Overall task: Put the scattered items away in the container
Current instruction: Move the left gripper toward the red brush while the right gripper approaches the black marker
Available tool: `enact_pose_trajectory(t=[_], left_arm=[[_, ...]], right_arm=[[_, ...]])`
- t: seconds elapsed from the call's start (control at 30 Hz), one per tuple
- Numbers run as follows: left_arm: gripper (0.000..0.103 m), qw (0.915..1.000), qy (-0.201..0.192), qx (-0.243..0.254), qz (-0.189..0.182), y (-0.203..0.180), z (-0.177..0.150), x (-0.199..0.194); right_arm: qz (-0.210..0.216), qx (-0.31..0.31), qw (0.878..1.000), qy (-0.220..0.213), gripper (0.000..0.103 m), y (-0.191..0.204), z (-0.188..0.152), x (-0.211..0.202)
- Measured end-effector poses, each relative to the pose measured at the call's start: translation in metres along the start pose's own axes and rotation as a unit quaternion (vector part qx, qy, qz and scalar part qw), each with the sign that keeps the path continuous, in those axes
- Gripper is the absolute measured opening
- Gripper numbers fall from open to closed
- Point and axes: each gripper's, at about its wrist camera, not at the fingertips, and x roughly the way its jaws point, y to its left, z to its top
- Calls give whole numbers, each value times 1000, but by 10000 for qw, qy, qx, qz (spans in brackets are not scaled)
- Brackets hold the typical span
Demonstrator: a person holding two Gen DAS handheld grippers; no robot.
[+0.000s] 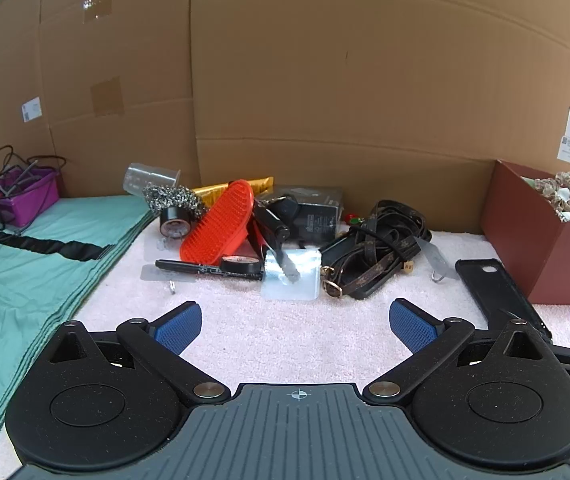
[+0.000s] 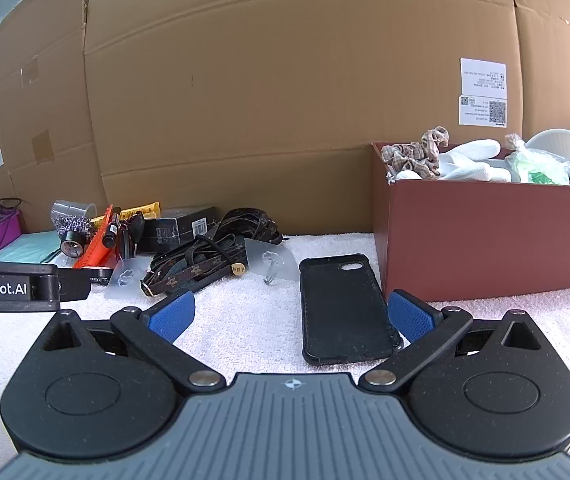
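Left gripper (image 1: 295, 322) spread wide, nothing between the blue pads (image 1: 179, 327), hovering over the white towel (image 1: 269, 340). From the left wrist view: phone case (image 1: 501, 296) lying flat, off to the right of these tongs, just beside the red box (image 1: 541, 252), long axis running away toward the cardboard wall (image 1: 325, 80). Further out from the phone case, to its left: tangled brown strap (image 1: 377, 256), clear adhesive hook (image 1: 435, 258), orange brush (image 1: 221, 224), black marker (image 1: 205, 269).

Right gripper (image 2: 291, 316) likewise splayed open and empty. From the right wrist view: phone case (image 2: 345, 308) directly ahead, its near end reaching between the two fingers, closer to the right pad (image 2: 409, 316) than the left; long axis roughly in line with the tongs. Red box (image 2: 485, 236) just right of the phone case, already holding a scrunchie (image 2: 417, 152) and white items. Left gripper's body (image 2: 13, 286) far left of the phone case.

Judgement: right hand clearly nearer; a grasp across the case's narrow width looks most natural, then a short carry rightward over the box wall.
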Motion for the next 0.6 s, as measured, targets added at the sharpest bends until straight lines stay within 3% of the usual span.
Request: enact_pose_trajectory(t=[0.4,0.6], left_arm=[[103,10000,38,0,-19,4,3,2],[103,9998,192,-101,41,32,7,11]], right_arm=[[-21,-63,10000,30,102,2,3,2],[-51,-258,9997,21,102,7,8,12]])
